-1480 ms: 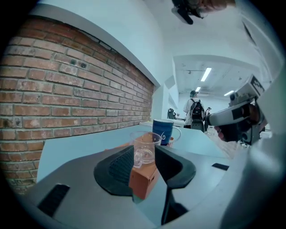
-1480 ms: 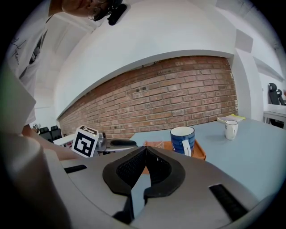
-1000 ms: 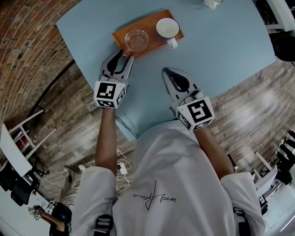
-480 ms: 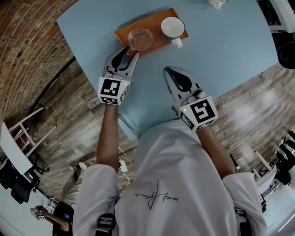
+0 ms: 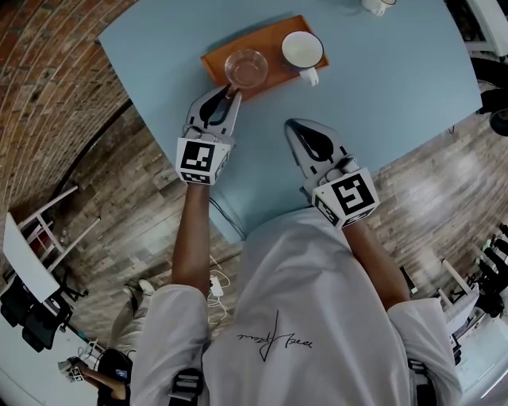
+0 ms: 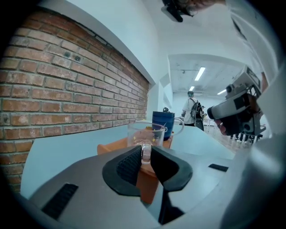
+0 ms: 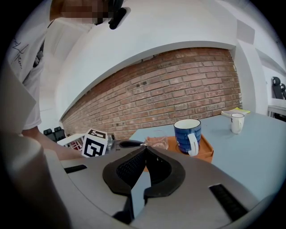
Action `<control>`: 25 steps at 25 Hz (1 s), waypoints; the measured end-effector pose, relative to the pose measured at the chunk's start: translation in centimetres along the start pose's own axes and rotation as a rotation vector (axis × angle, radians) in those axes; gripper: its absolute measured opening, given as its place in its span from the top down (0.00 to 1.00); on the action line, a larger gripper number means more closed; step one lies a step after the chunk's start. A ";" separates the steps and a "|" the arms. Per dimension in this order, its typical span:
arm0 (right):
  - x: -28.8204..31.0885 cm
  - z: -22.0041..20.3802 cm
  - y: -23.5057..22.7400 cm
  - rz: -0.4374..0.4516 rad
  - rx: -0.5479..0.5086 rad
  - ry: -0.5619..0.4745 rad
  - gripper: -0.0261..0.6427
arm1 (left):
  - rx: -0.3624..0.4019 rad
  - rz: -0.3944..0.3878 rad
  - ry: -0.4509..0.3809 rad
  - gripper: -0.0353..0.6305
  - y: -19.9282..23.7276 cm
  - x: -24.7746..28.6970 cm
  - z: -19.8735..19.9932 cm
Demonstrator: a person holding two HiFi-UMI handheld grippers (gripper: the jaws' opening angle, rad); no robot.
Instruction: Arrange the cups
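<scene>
Handle of the glass cup [image 6: 144,133] sits pinched in the left gripper [image 5: 229,95], whose jaws have just been closing on it. The cup stands on the orange tray [image 5: 270,36] beside the blue mug [image 5: 302,49], probably gripped for repositioning. The right gripper [image 5: 292,125] hangs closed and empty, evidently in reserve.

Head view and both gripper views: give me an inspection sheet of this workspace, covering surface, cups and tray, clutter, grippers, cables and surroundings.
Surface: light blue table.
Job's things: glass cup and blue mug stand upright, side by side on the orange tray.
Clutter: small white cup at the table's far edge.
Grippers: left gripper has just been closing its jaws, and its pads are on the glass cup's handle. The right gripper is shut and empty over the table, short of the tray.
Cables: white cable on the floor.
Surroundings: brick wall, wooden floor, distant standing person.
</scene>
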State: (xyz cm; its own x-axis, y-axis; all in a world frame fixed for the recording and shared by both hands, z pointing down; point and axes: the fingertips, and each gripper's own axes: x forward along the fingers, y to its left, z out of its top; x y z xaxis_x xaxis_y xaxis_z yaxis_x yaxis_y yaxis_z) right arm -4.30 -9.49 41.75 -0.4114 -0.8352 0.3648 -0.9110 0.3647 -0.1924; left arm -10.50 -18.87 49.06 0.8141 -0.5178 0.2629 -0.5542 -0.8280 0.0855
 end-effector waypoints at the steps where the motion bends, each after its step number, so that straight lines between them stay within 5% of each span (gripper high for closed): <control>1: 0.0 0.0 0.0 -0.002 0.000 0.001 0.93 | 0.004 0.002 -0.001 0.85 -0.1 0.0 0.1; 15: -0.5 -0.2 -0.6 -0.015 -0.027 0.009 0.93 | 0.041 0.114 0.002 0.87 -0.7 0.0 0.6; 25: -1.4 0.8 -1.5 0.045 -0.040 -0.001 0.93 | 0.001 0.203 0.008 0.87 -1.8 -0.6 1.4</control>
State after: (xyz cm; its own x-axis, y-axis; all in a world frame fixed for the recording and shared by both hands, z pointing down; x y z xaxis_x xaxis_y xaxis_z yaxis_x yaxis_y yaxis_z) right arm -2.34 -9.21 40.85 -0.4519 -0.8181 0.3555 -0.8920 0.4179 -0.1724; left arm -9.70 -17.40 47.38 0.6846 -0.6722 0.2820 -0.7064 -0.7072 0.0291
